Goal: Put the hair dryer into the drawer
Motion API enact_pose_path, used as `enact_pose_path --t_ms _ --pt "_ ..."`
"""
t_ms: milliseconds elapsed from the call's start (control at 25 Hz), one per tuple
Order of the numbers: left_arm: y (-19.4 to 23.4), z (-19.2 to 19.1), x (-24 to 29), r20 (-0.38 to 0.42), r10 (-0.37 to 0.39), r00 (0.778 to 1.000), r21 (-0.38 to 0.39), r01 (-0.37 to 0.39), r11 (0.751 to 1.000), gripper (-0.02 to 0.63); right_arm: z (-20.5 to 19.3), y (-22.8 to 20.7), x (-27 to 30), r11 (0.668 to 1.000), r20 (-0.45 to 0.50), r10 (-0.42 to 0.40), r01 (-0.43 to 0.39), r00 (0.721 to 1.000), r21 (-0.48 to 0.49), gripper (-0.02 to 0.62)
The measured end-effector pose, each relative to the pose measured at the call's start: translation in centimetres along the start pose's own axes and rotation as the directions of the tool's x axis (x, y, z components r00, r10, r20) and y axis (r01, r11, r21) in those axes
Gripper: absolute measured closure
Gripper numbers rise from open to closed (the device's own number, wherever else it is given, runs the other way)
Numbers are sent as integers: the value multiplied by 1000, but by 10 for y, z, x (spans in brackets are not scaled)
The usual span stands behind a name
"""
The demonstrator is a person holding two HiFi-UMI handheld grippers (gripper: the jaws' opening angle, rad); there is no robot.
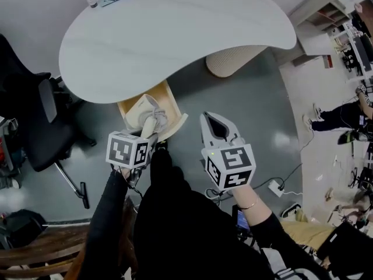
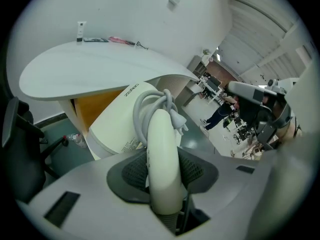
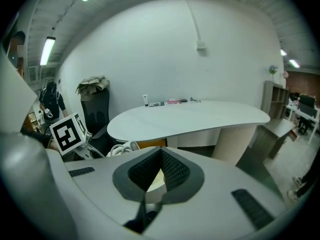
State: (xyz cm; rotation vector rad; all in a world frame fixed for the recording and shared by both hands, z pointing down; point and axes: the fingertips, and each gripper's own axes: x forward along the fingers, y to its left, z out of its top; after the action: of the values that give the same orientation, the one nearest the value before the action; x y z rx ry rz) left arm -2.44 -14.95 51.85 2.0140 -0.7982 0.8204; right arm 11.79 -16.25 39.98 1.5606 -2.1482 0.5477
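1. Bench: the open drawer juts out from under its front edge.
2. Hair dryer: it hangs over the drawer and should be lowered flat, clear of the rim.
3. Left gripper: fingers clenched on the handle, best released only once the dryer rests.
4. Right gripper: fingers closed, holding nothing.

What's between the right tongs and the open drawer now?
Nothing but a strip of bare grey floor separates the right tongs from the drawer; the head view shows it.

You're in what looks like an open office or lab: white curved table, black office chair, far desks with monitors, strip lights overhead.
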Motion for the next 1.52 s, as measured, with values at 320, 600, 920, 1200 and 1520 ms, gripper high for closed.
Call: enact_pose_path --t_ms 320,600,920,1200,1520 --pt "17 1 26 -116 -31 993 -11 30 999 446 -3 21 48 998 -70 60 -61 996 -18 594" --pt "32 1 44 -214 -29 976 -3 29 1000 446 -12 38 83 992 -147 117 -122 982 -21 594" --pt "44 -2 67 -329 -53 943 -4 54 999 446 -23 43 107 988 -220 150 -153 964 4 594" --pt "56 -3 85 -394 -45 918 31 62 998 446 -33 48 126 987 -274 159 -163 949 9 594" --pt "73 -5 102 -441 42 897 159 32 987 446 -42 51 144 986 -326 162 -166 931 14 594"
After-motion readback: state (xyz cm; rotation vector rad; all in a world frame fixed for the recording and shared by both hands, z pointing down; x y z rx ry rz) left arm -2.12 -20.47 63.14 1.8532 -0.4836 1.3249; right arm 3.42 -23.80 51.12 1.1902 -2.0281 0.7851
